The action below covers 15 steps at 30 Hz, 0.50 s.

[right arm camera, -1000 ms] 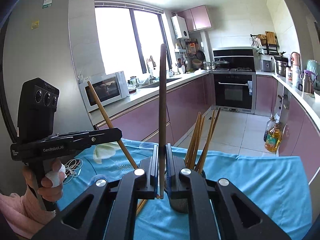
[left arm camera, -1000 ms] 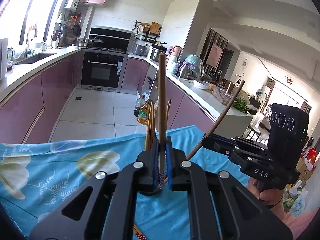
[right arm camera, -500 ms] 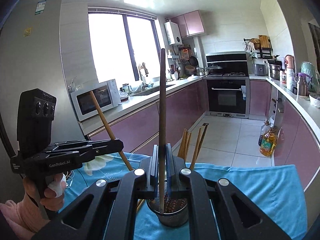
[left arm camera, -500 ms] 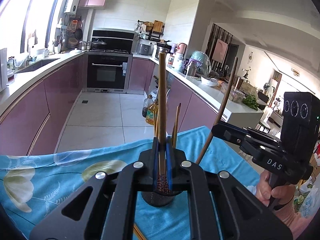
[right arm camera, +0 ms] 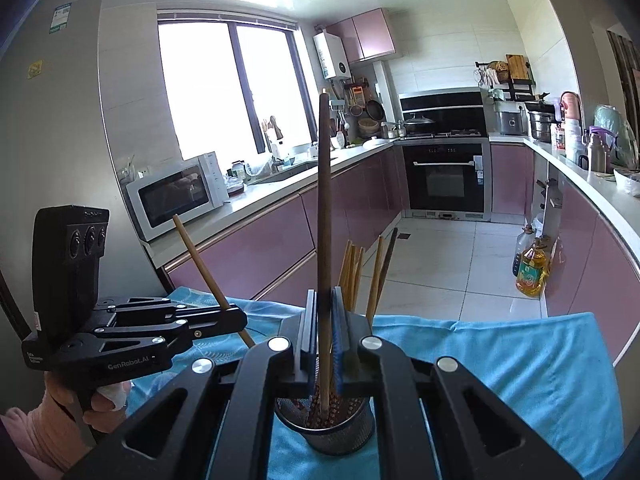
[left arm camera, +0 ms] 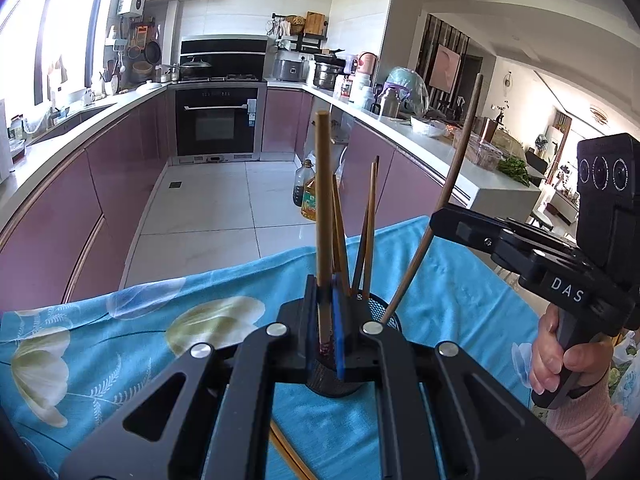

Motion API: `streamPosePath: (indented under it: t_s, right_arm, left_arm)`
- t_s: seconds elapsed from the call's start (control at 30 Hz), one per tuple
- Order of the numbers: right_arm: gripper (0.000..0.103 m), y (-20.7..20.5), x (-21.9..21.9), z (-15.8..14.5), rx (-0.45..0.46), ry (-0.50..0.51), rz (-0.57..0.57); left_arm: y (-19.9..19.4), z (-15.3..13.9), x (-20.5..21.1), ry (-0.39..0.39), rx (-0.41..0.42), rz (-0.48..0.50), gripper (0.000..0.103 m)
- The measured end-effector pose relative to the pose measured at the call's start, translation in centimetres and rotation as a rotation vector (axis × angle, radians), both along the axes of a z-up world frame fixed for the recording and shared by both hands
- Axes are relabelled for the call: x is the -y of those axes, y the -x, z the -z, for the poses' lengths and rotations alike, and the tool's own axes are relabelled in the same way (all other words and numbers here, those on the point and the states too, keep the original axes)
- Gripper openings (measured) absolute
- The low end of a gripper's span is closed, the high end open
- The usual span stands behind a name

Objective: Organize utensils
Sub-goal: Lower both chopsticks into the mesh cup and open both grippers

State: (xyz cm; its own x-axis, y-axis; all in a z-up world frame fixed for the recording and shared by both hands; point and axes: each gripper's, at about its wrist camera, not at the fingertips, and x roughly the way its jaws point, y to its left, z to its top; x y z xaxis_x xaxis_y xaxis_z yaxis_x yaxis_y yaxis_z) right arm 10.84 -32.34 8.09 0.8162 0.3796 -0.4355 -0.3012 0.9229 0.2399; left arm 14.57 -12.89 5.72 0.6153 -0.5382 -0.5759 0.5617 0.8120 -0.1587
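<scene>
While both grippers hang above the holder:
Left gripper (left arm camera: pixel 328 320): clamped on one light chopstick (left arm camera: pixel 323 208), upright, tip just over the mesh holder (left arm camera: pixel 376 312).
Right gripper (right arm camera: pixel 324 344): clamped on one dark chopstick (right arm camera: pixel 324 216), lower end inside the holder's mouth.
Holder contents: about five chopsticks (right arm camera: pixel 352 268) leaning inside.
Blue cloth (left arm camera: pixel 120 344): one loose pair (left arm camera: pixel 288 452) below left gripper.

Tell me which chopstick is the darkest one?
The dark brown chopstick clamped in the right tool, standing upright over the mesh holder. The left tool holds a lighter tan chopstick.
</scene>
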Motion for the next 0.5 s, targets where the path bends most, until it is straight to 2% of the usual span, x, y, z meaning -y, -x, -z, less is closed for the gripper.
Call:
streamPosePath:
  t_s: [0.37, 0.5]
  right_arm:
    - [0.006, -2.1, -0.2, 2.8, -0.149, 0.028, -0.031]
    - [0.006, -2.6, -0.1, 3.8, -0.174, 0.026, -0.032]
  left_arm:
    - [-0.8, 0.6, 1.6, -0.07, -0.019, 0.047, 0.008]
    - [-1.7, 1.3, 2.2, -0.092, -0.037, 0.045, 0.008]
